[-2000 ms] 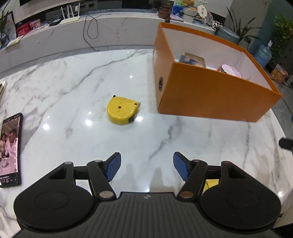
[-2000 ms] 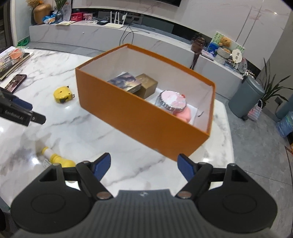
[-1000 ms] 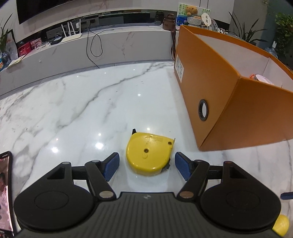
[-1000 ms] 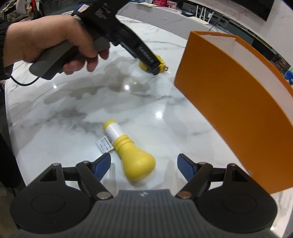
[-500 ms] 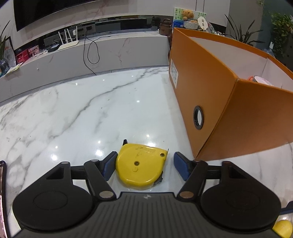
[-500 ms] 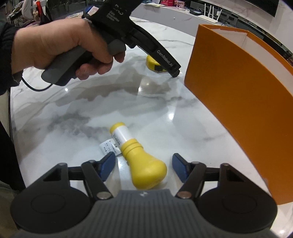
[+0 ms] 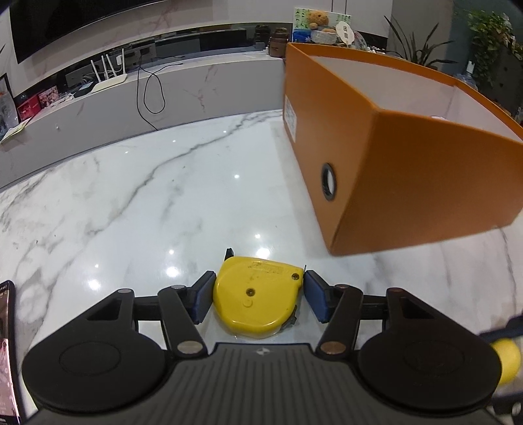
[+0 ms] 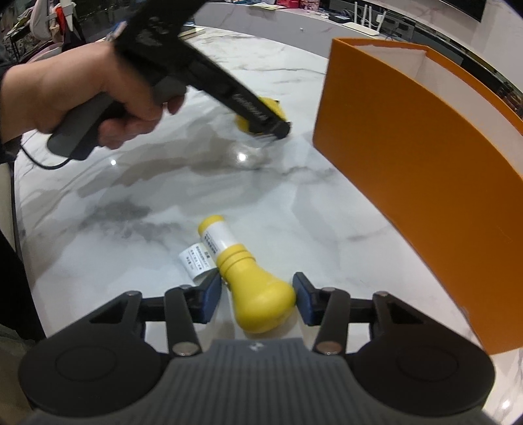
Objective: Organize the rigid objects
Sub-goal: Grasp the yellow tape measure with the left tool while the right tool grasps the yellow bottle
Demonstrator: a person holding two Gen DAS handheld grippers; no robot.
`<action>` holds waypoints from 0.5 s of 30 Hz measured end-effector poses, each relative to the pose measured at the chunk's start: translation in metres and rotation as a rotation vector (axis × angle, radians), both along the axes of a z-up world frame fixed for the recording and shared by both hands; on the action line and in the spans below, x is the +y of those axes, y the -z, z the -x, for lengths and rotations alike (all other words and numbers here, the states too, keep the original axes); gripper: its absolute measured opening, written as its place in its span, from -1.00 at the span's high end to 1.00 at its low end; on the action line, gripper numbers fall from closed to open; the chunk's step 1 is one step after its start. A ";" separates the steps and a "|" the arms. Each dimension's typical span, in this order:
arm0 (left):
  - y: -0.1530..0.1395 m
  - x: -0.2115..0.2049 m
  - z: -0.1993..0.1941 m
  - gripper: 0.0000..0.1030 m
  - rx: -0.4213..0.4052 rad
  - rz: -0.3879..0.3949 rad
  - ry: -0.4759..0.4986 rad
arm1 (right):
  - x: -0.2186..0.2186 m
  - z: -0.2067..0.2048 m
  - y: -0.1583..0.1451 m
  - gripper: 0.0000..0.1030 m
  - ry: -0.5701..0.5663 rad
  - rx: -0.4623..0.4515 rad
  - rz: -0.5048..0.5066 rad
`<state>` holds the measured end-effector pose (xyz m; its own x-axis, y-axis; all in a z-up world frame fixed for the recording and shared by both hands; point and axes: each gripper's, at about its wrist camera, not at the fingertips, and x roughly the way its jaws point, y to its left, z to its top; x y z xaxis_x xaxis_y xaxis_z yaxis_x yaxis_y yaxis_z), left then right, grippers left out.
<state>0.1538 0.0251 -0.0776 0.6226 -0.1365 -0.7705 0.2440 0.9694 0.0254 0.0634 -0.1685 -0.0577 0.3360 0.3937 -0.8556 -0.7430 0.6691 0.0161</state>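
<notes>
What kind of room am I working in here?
Probably a home living room: a marble table, a low media ledge with a Wi-Fi router under a big TV screen, and potted plants.

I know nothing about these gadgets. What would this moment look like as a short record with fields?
Surface: marble table
Container: orange box, open on top
Left gripper: pads on either side of the tape measure, which lies flat on the table
Right gripper: pads either side of the yellow bottle, which lies on its side
Grip state: unclear whether either is clamped yet
Extra: a phone at the table's left edge
</notes>
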 end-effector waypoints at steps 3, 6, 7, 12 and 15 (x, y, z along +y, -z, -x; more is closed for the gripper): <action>0.000 -0.002 0.006 -0.31 0.001 -0.002 0.014 | -0.004 -0.005 0.000 0.07 0.044 0.003 0.003; 0.000 -0.006 0.014 -0.31 0.007 -0.005 0.028 | -0.010 -0.014 0.000 0.07 0.114 0.007 0.008; 0.000 -0.007 0.016 -0.31 0.008 -0.005 0.027 | -0.010 -0.014 0.000 0.07 0.114 0.007 0.008; 0.000 -0.015 0.030 -0.31 0.020 -0.009 0.066 | -0.017 -0.026 0.000 0.07 0.193 0.004 0.006; 0.000 -0.017 0.036 -0.30 0.029 -0.009 0.087 | -0.018 -0.031 0.000 0.08 0.226 0.004 0.006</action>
<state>0.1177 0.0084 -0.0774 0.5862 -0.1826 -0.7894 0.3285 0.9442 0.0256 0.0940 -0.1862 -0.0580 0.4122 0.3039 -0.8589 -0.5739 0.8188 0.0143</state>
